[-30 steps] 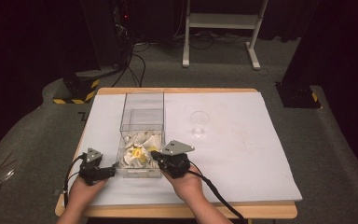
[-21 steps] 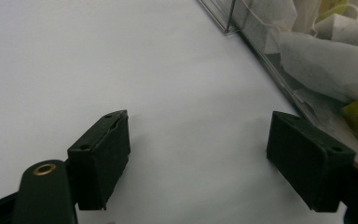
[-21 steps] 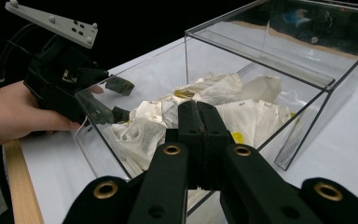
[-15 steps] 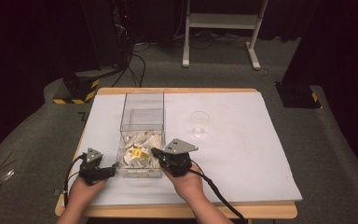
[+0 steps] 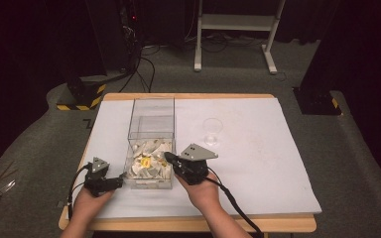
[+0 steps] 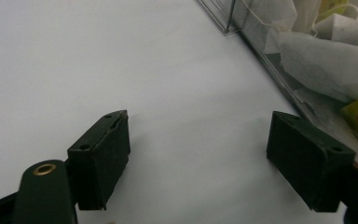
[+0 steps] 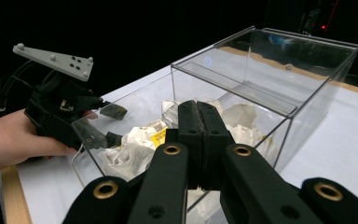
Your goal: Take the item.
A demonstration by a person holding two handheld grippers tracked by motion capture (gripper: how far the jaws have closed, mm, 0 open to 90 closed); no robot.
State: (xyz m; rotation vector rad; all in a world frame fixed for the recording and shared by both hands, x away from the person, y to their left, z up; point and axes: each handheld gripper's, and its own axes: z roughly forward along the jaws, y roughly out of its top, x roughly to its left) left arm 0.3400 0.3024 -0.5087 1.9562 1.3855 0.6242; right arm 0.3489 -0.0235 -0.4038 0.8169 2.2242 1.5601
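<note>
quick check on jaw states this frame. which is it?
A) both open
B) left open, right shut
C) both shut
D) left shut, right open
B: in the left gripper view the left gripper has its two jaws standing wide apart over the white table cover, while in the right gripper view the right gripper has its jaws pressed flat together with no gap, above the clear box of tea bags.

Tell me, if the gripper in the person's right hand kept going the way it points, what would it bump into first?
Probably the pile of tea bags inside the clear box. The right gripper, jaws pressed together, points over the box's near edge and down at them, though how far off they lie is hard to judge.
</note>
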